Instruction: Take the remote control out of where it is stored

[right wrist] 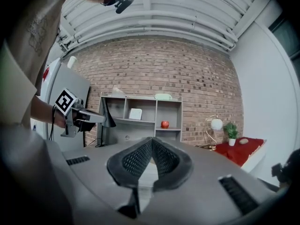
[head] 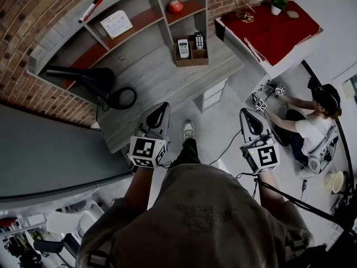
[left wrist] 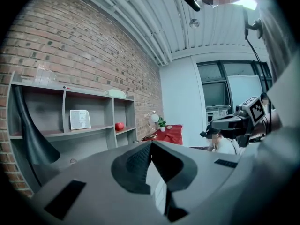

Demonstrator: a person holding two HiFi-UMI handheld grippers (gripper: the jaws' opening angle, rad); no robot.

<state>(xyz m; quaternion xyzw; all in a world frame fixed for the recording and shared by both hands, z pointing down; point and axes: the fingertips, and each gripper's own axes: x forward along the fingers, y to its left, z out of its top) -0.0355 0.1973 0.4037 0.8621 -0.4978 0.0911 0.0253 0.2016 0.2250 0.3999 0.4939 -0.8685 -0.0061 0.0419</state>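
Note:
A white remote control (head: 183,48) and a black remote control (head: 199,40) stand upright in a small wooden holder (head: 190,59) on the grey desk (head: 162,80), under the shelf unit. My left gripper (head: 161,107) and right gripper (head: 247,114) hover side by side over the floor, well short of the desk. In the left gripper view the left gripper (left wrist: 151,144) has its jaws together with nothing between them. The right gripper (right wrist: 151,142) is likewise shut and empty. Neither gripper view shows the remotes.
The grey shelf unit (head: 139,21) carries a red ball (head: 175,6), a white card (head: 116,24) and a marker (head: 91,9). A black lamp (head: 83,77) and coiled cable (head: 121,98) lie on the desk. Right: a red-covered table (head: 273,29) and a seated person (head: 312,127).

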